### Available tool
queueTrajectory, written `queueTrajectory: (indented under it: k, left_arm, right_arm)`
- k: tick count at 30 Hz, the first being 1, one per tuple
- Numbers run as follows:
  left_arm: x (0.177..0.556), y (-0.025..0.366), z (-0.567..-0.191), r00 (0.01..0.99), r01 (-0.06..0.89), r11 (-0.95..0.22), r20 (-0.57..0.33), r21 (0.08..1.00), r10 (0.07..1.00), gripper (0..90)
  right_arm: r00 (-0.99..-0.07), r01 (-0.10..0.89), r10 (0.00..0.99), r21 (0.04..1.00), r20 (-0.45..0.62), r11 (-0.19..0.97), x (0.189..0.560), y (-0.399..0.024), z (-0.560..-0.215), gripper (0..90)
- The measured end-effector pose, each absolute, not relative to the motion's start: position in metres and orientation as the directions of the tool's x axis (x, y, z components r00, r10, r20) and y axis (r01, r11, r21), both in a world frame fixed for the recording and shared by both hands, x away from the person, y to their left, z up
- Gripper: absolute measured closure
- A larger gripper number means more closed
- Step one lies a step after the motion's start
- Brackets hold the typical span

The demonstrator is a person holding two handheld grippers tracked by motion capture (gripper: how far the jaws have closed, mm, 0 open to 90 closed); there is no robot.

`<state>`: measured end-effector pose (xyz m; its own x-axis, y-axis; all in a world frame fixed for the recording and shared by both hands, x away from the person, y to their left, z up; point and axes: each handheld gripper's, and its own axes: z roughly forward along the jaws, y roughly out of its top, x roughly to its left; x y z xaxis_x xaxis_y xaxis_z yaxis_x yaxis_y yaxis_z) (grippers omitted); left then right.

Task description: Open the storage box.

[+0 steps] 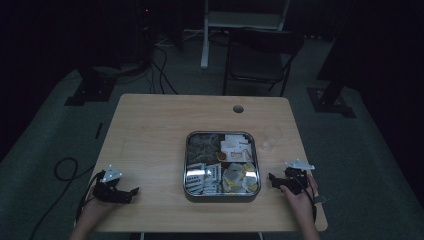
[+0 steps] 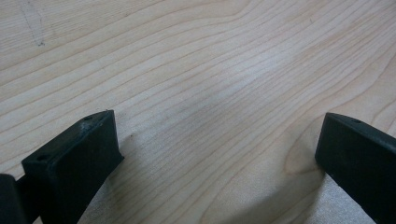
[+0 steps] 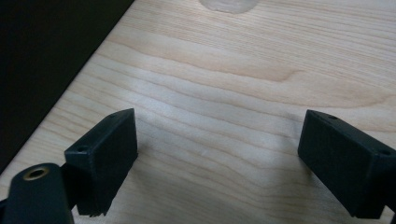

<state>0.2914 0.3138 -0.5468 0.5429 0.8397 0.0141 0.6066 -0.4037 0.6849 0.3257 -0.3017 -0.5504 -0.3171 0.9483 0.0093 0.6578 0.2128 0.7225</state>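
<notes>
While both hands rest near the front edge of the table, the left gripper sits by the front-left corner, jaws spread wide over bare wood and holding nothing. Moving across, the metal tray of packets lies toward the front edge at the middle, between the two tools. Over by the front-right corner, the right gripper waits with jaws apart and empty, tips aimed at the tray's right wall. That one looks nearer the tray, so the reach for a packet probably runs leftward from there.
</notes>
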Motion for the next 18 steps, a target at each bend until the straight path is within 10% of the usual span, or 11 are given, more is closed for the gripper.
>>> queueTrajectory:
  k: [18]
  left_arm:
    - [0.2920, 0.3128, -0.5467, 0.526, 0.615, -0.391, 0.013, 0.684, 0.850, 0.3]
  right_arm:
    - [-0.308, 0.659, 0.951, 0.723, 0.011, 0.205, 0.3320, -0.3020, -0.5505, 11.7]
